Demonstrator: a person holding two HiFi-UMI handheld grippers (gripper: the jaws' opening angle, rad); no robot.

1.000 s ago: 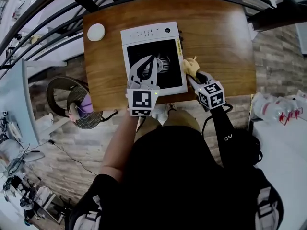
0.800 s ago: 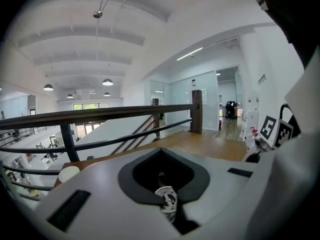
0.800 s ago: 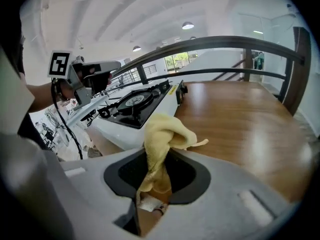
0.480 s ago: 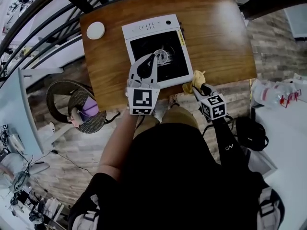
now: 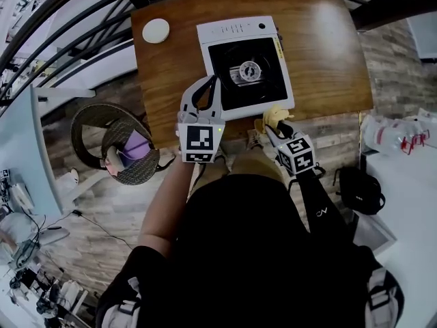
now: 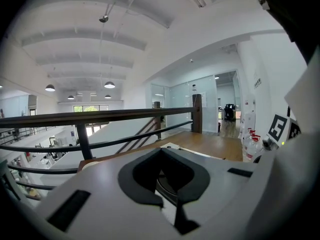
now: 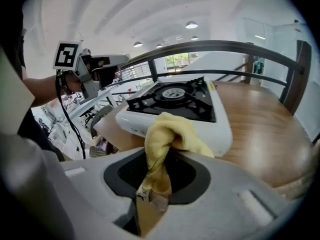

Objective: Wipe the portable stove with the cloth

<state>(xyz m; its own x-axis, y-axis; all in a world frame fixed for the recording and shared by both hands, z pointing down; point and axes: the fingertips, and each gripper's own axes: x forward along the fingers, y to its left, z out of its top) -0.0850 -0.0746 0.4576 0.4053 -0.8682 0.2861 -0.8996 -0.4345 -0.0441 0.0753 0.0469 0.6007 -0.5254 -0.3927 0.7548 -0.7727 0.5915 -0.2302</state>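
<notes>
The desk is carrying the portable stove at upper centre of the head view. The left tool is hovering at the stove's left edge, and its own view is showing the jaws together on nothing. The right tool is sitting below the stove's lower-right corner. Only its own view is showing the jaws clamping the yellow cloth just beside the stove's white rim.

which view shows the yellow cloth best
The right gripper view: the cloth sits large and centred, pinched in the jaws of the right gripper, before the stove. The head view shows only a small yellow bit by the stove's near corner. The left gripper view misses it.
</notes>
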